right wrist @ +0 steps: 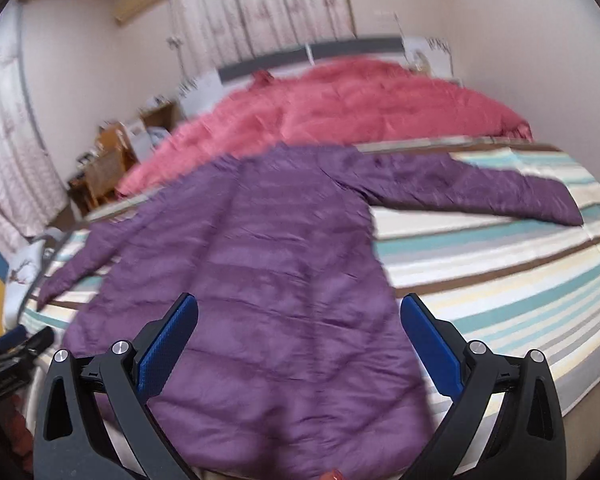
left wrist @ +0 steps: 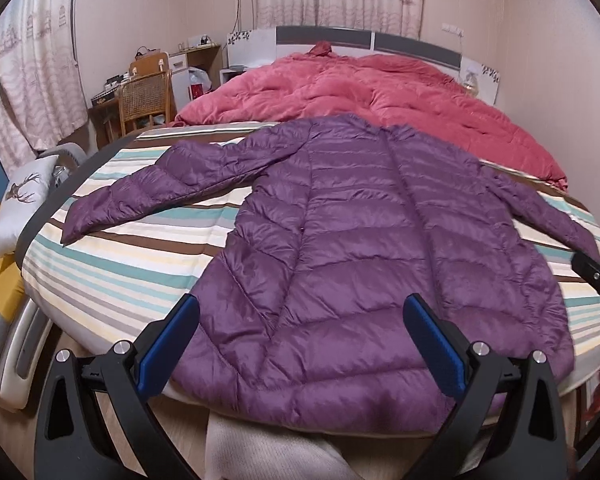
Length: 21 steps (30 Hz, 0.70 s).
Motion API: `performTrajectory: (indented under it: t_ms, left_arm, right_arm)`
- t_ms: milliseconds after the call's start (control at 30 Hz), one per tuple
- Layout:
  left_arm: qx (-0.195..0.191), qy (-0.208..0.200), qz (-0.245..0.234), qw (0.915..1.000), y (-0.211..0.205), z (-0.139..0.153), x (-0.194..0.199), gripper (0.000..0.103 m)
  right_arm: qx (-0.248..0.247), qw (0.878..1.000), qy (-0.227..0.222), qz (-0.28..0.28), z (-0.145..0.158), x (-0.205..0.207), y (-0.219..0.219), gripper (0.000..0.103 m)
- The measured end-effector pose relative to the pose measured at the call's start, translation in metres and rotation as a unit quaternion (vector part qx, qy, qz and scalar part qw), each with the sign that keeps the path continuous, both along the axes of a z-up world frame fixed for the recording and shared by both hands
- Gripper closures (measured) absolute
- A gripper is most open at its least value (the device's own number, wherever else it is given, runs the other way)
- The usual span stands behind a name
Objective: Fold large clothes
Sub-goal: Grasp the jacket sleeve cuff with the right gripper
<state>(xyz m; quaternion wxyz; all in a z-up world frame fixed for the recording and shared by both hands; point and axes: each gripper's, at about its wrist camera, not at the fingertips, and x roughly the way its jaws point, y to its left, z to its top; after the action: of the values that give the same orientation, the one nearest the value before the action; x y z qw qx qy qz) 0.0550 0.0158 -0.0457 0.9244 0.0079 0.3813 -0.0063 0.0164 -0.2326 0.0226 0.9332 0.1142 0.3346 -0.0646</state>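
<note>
A long purple quilted down coat [left wrist: 360,248] lies flat on the striped bed sheet [left wrist: 132,256], back side up, collar toward the headboard and both sleeves spread out to the sides. My left gripper [left wrist: 302,308] hovers open over the coat's hem, nothing between its blue pads. In the right wrist view the same coat [right wrist: 260,280] fills the middle, its right sleeve [right wrist: 500,192] stretched over the stripes. My right gripper [right wrist: 300,308] is open above the hem as well. The right gripper's black tip [left wrist: 596,276] shows at the left view's right edge.
A rumpled pink duvet [left wrist: 360,92] covers the far half of the bed up to the headboard [left wrist: 380,40]. A deer-print pillow [left wrist: 20,204] sits left of the bed. A wicker chair [left wrist: 144,96] and desk stand at the back left. Curtains hang behind.
</note>
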Motion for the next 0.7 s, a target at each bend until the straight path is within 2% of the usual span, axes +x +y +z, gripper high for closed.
performTrajectory:
  t_ms: [100, 167, 333, 400, 467, 533, 567, 700]
  left_arm:
    - [0.013, -0.012, 0.001, 0.9998, 0.001, -0.006, 0.014, 0.002]
    - [0.005, -0.011, -0.002, 0.9999, 0.005, -0.010, 0.028, 0.002]
    - [-0.066, -0.003, 0.000, 0.9978, 0.025, -0.015, 0.064, 0.002]
    - [-0.062, -0.007, 0.014, 0.9979, 0.029, -0.016, 0.078, 0.002]
    - [-0.041, -0.013, 0.023, 0.9988, 0.029, -0.016, 0.090, 0.002]
    - [-0.022, -0.016, 0.036, 0.9990, 0.030, -0.018, 0.101, 0.002]
    - [-0.015, -0.019, 0.044, 0.9988, 0.032, -0.019, 0.106, 0.002]
    - [-0.004, -0.016, 0.069, 0.9975, 0.040, -0.027, 0.124, 0.002]
  right_arm:
    - [-0.015, 0.999, 0.028, -0.041, -0.014, 0.014, -0.034, 0.003]
    - [-0.014, 0.997, 0.035, -0.067, -0.021, 0.022, -0.060, 0.003]
    - [0.016, 0.990, 0.049, -0.128, -0.034, 0.039, -0.128, 0.003]
    - [0.047, 0.986, 0.045, -0.153, -0.039, 0.043, -0.158, 0.003]
    - [0.062, 0.980, 0.039, -0.187, -0.043, 0.047, -0.188, 0.004]
    - [0.086, 0.973, 0.034, -0.209, -0.048, 0.051, -0.212, 0.017]
    - [0.097, 0.971, 0.032, -0.217, -0.050, 0.052, -0.220, 0.020]
    - [0.179, 0.942, 0.011, -0.282, -0.066, 0.051, -0.272, 0.037]
